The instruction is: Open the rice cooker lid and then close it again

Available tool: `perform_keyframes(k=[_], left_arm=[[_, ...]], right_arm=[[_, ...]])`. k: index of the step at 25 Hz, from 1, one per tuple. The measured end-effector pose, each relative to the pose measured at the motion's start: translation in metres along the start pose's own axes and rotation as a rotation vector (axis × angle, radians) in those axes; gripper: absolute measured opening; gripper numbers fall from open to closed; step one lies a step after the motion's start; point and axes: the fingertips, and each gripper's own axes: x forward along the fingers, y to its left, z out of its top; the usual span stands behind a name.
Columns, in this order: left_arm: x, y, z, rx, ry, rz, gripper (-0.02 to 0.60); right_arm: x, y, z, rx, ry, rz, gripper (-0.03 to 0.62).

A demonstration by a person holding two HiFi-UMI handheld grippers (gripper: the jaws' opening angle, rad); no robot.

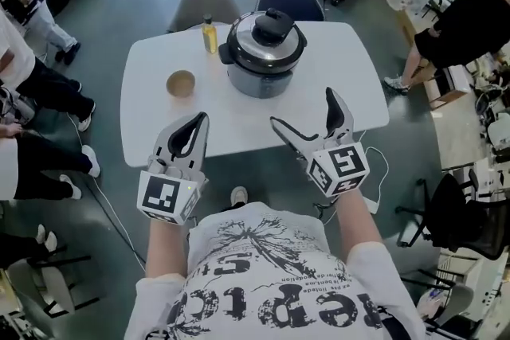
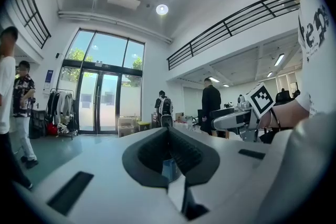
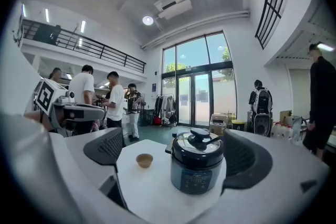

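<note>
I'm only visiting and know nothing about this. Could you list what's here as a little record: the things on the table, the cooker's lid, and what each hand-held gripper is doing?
table: white, rounded corners
rice cooker: at the far middle of the table
lid: shut, black knob on top
small bowl: tan, left of the cooker, apart from it
bottle: yellow liquid, upright, at the cooker's far left
left hand-held gripper: jaws together, holding nothing
right hand-held gripper: jaws apart, empty, pointed at the cooker
progress: neither gripper touches the cooker
</note>
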Motion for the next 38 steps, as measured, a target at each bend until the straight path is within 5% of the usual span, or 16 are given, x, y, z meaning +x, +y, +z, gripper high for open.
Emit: perform_keyframes(k=[9, 18, 25, 30, 38], left_arm=[[0.081, 0.059, -0.007, -0.018, 0.019, -0.026, 0.014], [0.156, 0.074, -0.005, 0.003, 0.021, 0.034, 0.014], [0.206, 0.075, 0.004, 0.007, -0.039, 0.097, 0.014], [0.228, 0.079, 0.003, 0.017, -0.049, 0.142, 0.014], [0.241, 0.085, -0.001, 0.017, -0.034, 0.180, 0.014]], right_arm=[[0.096, -0.042, -0.002, -0.001, 0.065, 0.031, 0.595], [0.176, -0.098, -0.005, -0.081, 0.157, 0.173, 0.595], [0.227, -0.128, -0.030, -0.236, 0.327, 0.313, 0.595], [0.263, -0.141, -0.059, -0.291, 0.560, 0.377, 0.590], [0.296, -0.138, -0.078, -0.332, 0.800, 0.447, 0.491]])
